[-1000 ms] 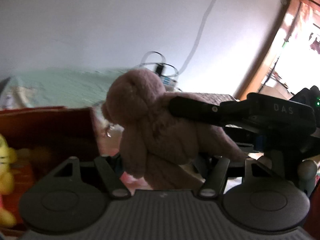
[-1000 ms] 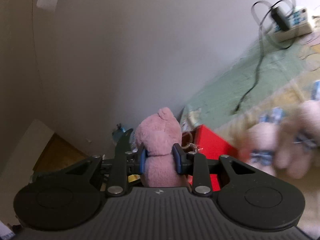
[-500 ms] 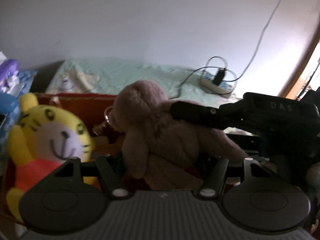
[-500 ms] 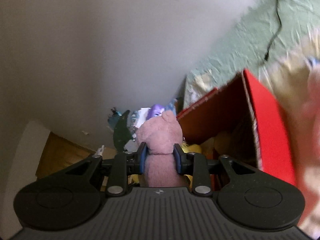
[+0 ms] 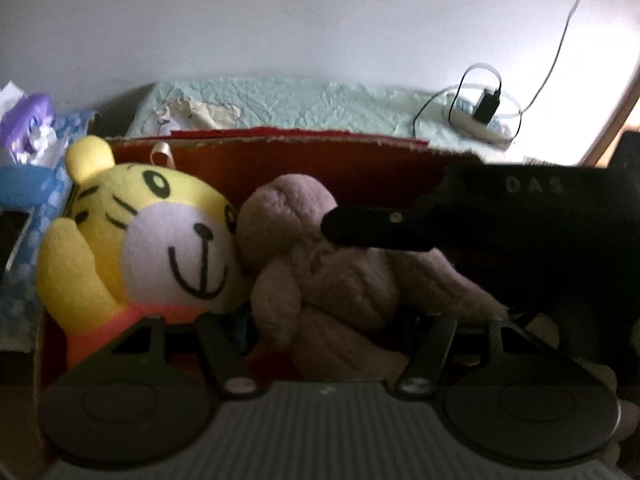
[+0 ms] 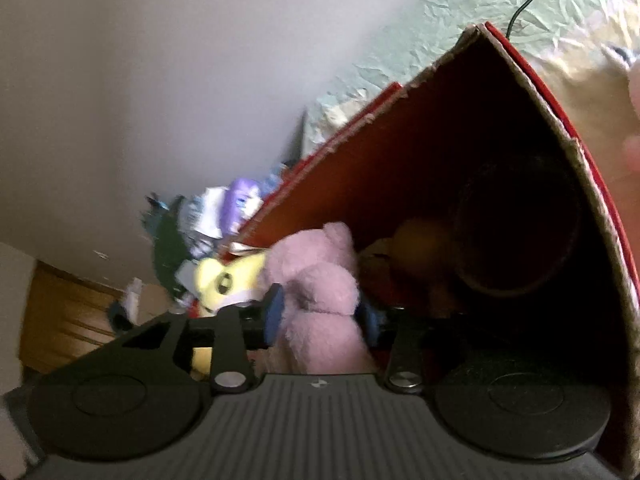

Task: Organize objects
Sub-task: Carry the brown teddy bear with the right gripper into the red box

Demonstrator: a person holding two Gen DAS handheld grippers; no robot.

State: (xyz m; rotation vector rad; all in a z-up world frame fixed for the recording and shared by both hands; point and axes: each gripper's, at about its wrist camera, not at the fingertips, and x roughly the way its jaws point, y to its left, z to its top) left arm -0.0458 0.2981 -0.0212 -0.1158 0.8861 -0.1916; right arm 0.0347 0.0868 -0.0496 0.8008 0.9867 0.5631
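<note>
- pink plush toy (image 6: pixel 320 300) is clamped at its middle between the blue pads (image 6: pixel 274 314) of the right claw (image 6: pixel 320 316), inside the open red cardboard box (image 6: pixel 400 168).
- from the left wrist view the same toy (image 5: pixel 320 272) looks dull pink, its head pressed against a yellow tiger plush (image 5: pixel 160 248) that sits at the box's left end.
- right claw enters that view from the right (image 5: pixel 360 232), one black finger lying across the toy's neck.
- left claw (image 5: pixel 332 336) sits low behind the toy; its fingers are mostly hidden, so i cannot tell whether they are apart or together.
- box (image 5: pixel 320 160) stands on a bed with a pale green sheet (image 5: pixel 300 100), against a white wall.
- white power strip (image 5: pixel 476 120) with a black plug lies at the bed's far right edge.
- blue and purple packages (image 5: pixel 28 140) sit just beyond the box's left end.
</note>
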